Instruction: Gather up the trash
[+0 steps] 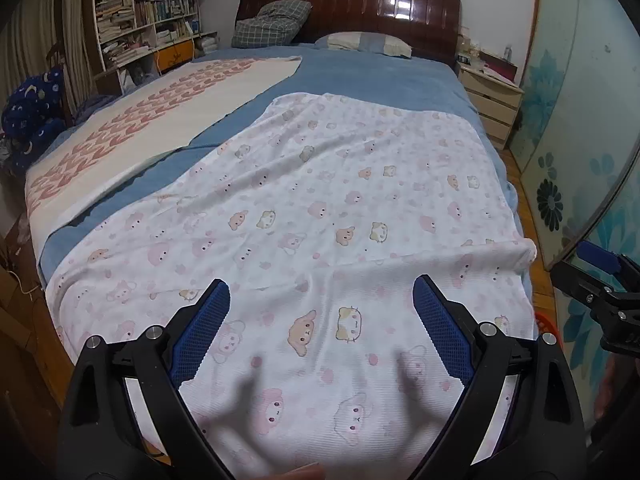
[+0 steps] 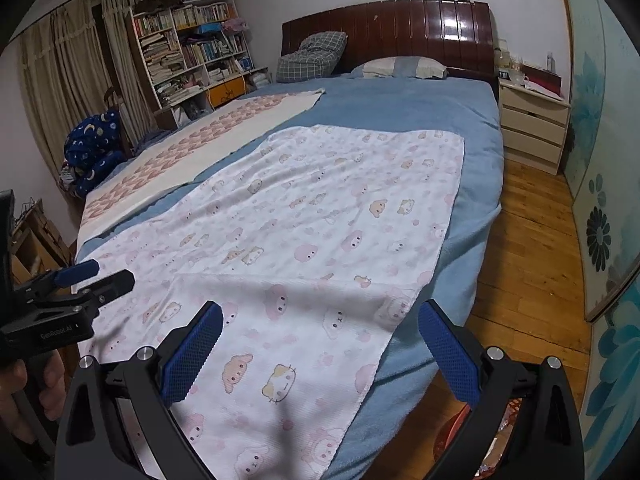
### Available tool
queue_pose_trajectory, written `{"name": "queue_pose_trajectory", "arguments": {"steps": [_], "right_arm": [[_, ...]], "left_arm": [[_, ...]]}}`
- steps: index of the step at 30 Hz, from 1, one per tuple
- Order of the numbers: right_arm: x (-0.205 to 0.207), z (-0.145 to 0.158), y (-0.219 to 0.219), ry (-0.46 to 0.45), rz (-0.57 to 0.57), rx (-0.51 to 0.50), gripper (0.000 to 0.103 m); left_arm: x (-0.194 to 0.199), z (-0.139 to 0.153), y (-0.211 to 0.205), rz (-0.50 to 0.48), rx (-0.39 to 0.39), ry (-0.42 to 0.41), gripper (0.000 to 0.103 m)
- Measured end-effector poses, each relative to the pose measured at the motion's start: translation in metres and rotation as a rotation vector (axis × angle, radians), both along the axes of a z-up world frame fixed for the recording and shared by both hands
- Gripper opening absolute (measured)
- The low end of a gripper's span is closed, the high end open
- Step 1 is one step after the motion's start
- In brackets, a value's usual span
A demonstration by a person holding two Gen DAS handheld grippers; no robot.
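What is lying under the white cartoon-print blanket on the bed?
Under the white cartoon-print blanket the blue bed cover shows on all open sides. Anything beneath the blanket's middle is covered, so it cannot be seen.

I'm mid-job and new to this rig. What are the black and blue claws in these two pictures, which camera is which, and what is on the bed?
There is no robot arm: a person holds a two-finger gripper in each hand, with a fisheye camera on each looking along its fingers.

The left wrist picture shows the left gripper, jaws open, holding nothing. The right wrist picture shows the right gripper, likewise open and empty.

Both look over a bed with a blue sheet. On it lie a cartoon-print blanket and a white cloth with pink shapes. A red basket sits on the floor beside the bed. No trash shows on the bed.
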State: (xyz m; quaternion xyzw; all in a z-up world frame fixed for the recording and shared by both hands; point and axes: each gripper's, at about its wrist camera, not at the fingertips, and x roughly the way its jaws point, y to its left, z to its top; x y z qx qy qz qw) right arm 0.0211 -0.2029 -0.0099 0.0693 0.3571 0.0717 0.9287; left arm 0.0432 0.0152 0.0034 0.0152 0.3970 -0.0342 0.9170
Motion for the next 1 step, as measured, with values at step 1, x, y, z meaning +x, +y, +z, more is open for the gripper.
{"name": "queue_pose_trajectory", "arguments": {"steps": [1], "right_arm": [[-0.0001,0.0001,-0.0003,-0.002,0.001,0.004,0.096]], "left_arm": [[0.0000,-0.0004,0.0002,0.001,0.001,0.003,0.092]]}}
